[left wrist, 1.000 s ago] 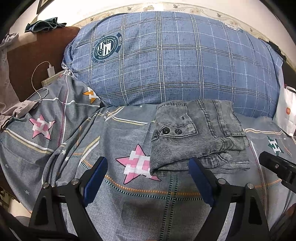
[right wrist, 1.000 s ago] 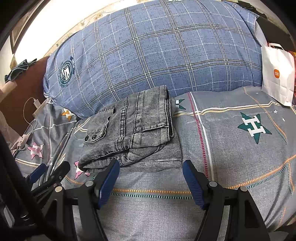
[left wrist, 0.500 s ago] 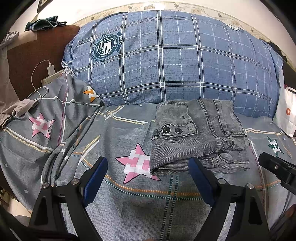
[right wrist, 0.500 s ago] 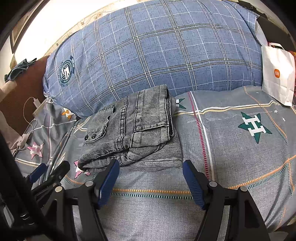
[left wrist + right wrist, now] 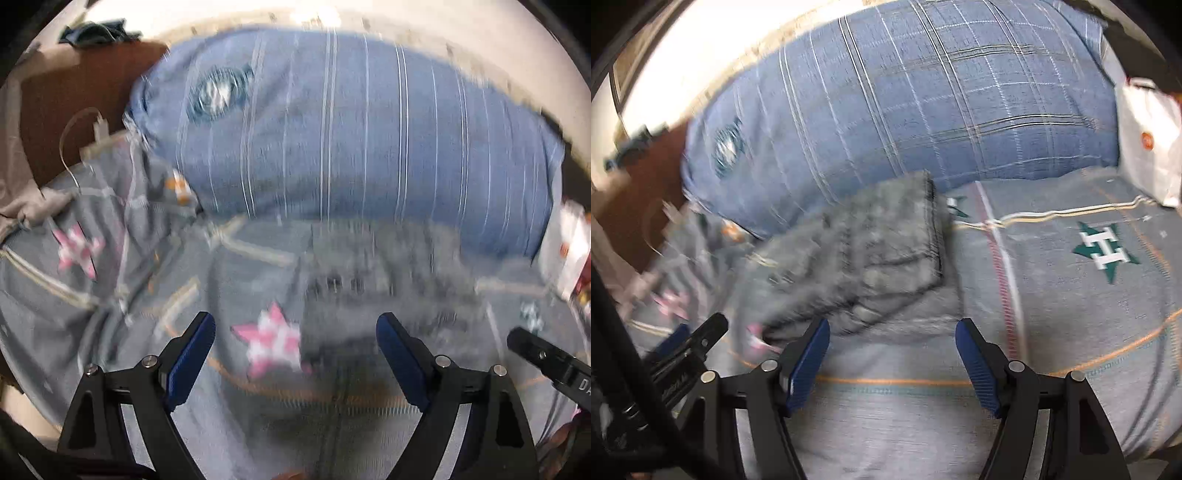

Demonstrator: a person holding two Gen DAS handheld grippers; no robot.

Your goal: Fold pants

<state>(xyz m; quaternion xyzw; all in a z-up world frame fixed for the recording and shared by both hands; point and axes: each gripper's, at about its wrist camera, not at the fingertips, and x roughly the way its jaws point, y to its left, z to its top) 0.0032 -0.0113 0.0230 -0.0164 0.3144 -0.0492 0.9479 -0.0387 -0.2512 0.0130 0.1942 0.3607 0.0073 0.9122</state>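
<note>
The grey pants lie folded in a compact bundle on the grey patterned bedspread, their far edge touching the big blue plaid pillow. Both the left gripper and the right gripper hang just near of the bundle, jaws spread wide and holding nothing. A white paper bag stands at the far right; both views are smeared with blur.
</note>
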